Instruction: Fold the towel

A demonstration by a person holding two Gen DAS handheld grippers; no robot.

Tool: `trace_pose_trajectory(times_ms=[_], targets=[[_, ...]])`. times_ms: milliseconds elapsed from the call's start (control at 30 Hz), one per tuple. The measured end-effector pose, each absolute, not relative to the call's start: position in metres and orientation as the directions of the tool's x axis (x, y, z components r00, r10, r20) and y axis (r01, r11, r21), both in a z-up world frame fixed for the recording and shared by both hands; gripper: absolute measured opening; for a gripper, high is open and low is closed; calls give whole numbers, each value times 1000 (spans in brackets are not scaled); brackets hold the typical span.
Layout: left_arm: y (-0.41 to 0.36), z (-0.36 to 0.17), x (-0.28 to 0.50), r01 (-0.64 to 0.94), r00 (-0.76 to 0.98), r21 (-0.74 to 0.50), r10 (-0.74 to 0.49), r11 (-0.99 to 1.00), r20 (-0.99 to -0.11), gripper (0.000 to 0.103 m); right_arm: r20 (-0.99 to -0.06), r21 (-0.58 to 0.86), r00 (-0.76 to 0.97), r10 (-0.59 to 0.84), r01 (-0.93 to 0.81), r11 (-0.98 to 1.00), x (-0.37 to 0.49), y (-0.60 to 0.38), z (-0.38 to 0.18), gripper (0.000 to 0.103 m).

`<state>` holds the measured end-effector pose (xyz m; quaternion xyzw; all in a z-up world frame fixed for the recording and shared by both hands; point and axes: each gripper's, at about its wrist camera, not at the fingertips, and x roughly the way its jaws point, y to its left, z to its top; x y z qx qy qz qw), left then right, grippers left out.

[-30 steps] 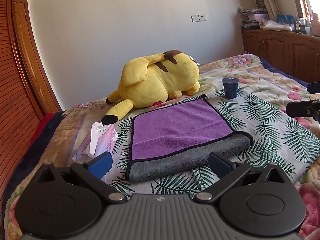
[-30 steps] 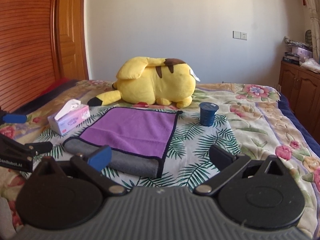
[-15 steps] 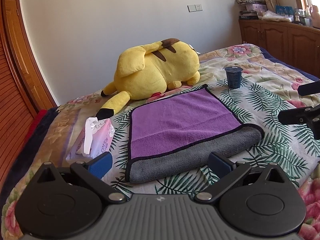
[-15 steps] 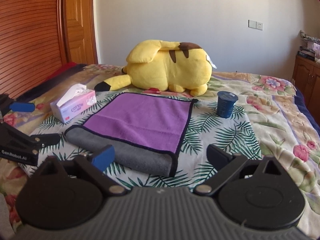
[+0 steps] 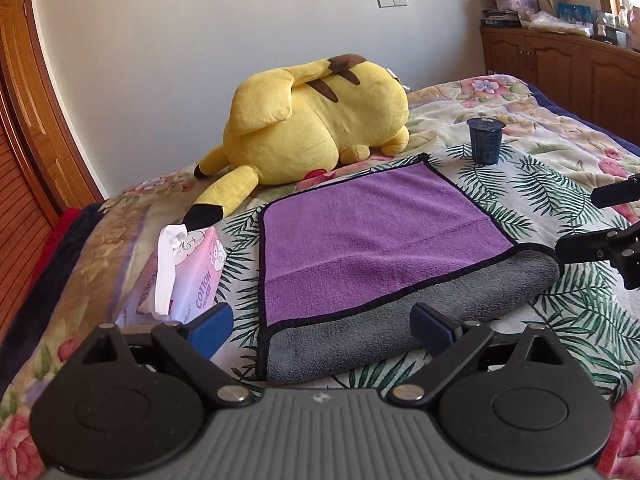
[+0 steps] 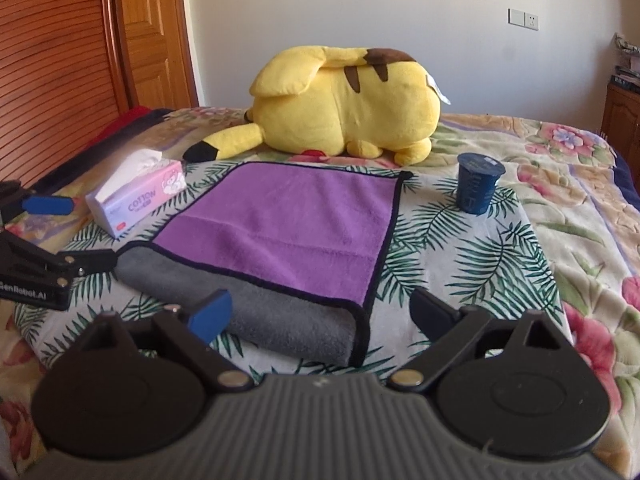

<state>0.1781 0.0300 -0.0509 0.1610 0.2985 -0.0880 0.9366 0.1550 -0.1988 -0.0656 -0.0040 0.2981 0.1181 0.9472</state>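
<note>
Both sets of fingers spread wide, empty: left gripper (image 5: 320,330), right gripper (image 6: 320,316), hovering at the near edge of the purple-and-grey plush microfibre towel (image 5: 372,236). It lies flat on the bed, already doubled. Soft, light, limp; pinch the near corners at the black hem.

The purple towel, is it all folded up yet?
Not quite. The towel already looks folded over once: its purple top layer lies flat on the grey one, with a rounded fold at the near edge. Right now the left gripper and right gripper are open, holding nothing. Probably another fold is left.
</note>
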Motion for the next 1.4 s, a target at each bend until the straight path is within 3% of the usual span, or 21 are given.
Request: trace_pose_trajectory(times_ms=[167, 400, 667, 900, 1233, 1400], targets=[[37, -59, 195, 265, 786, 222, -76, 938, -614, 87, -588, 88, 775, 233, -225, 970, 170, -203, -75, 87], [46, -74, 218, 271, 755, 191, -85, 944, -650, 79, -610, 111, 754, 243, -222, 969, 185, -209, -87, 87], [61, -88, 236, 256, 724, 139, -94, 957, -683, 60, -638, 138, 722, 270, -237, 962, 200, -209, -100, 84], [72, -96, 248, 237, 699, 96, -101, 967, -708, 54, -659, 162, 695, 287, -242, 957, 206, -211, -108, 82], [87, -97, 251, 189, 689, 35, -107, 981, -717, 23, -683, 231, 650, 333, -240, 943, 209, -216, -115, 73], [91, -99, 251, 182, 674, 25, -106, 983, -731, 23, -679, 260, 641, 357, -244, 934, 209, -218, -113, 64]])
